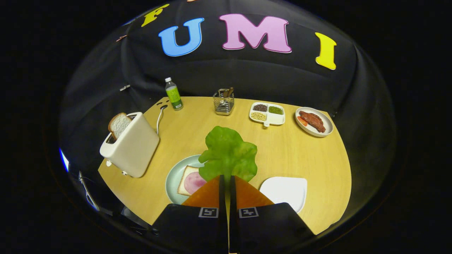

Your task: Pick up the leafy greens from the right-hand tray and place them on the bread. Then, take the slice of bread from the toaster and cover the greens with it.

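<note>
Above the plate [172, 180], your gripper [226, 178] is closed tight on the leafy greens [229, 153], so lower, probably leftward, onto the bread [184, 181] before releasing.

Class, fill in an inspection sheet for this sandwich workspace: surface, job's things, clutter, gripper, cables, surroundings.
Surface: wooden table.
Job's things: leafy greens clamped between the fingers, held above the pale green plate; on that plate, bread topped with a ham slice; white tray right of the fingers; bread slice standing in the toaster.
Clutter: bottle, wire utensil holder, divided dish of beans, plate of meat.
Gripper: gripper shut on the greens.
Cables: toaster cord runs to the table's far edge.
Surroundings: black cloth wall.
</note>
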`<state>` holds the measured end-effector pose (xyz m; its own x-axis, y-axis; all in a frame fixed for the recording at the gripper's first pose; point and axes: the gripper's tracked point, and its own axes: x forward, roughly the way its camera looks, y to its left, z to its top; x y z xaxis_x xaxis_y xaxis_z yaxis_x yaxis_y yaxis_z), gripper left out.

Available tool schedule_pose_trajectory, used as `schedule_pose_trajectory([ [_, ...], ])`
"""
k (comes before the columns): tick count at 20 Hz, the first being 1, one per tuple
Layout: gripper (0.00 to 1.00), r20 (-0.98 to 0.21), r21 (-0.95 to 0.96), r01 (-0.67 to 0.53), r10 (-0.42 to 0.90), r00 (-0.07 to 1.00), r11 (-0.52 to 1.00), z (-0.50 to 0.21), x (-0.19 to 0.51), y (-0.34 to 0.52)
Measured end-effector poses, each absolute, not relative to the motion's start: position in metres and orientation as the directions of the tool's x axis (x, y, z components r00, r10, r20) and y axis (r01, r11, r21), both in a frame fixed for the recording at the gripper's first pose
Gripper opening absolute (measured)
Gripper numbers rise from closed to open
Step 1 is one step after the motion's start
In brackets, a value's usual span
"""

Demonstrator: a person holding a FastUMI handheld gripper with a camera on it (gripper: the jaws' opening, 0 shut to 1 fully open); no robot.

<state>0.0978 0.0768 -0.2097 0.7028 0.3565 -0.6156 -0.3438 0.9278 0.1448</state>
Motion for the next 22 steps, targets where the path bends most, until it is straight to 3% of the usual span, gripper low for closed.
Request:
schedule_pose_trajectory([
  [16, 0.07, -0.748, 0.095, -0.454, 0.364, 0.555, 0.886, -0.284, 0.09, 0.156],
  [20, 0.11, -0.764, 0.088, -0.444, 0.346, 0.544, 0.892, -0.294, 0.093, 0.156],
  [22, 0.17, -0.77, 0.079, -0.443, 0.337, 0.542, 0.893, -0.297, 0.095, 0.155],
])
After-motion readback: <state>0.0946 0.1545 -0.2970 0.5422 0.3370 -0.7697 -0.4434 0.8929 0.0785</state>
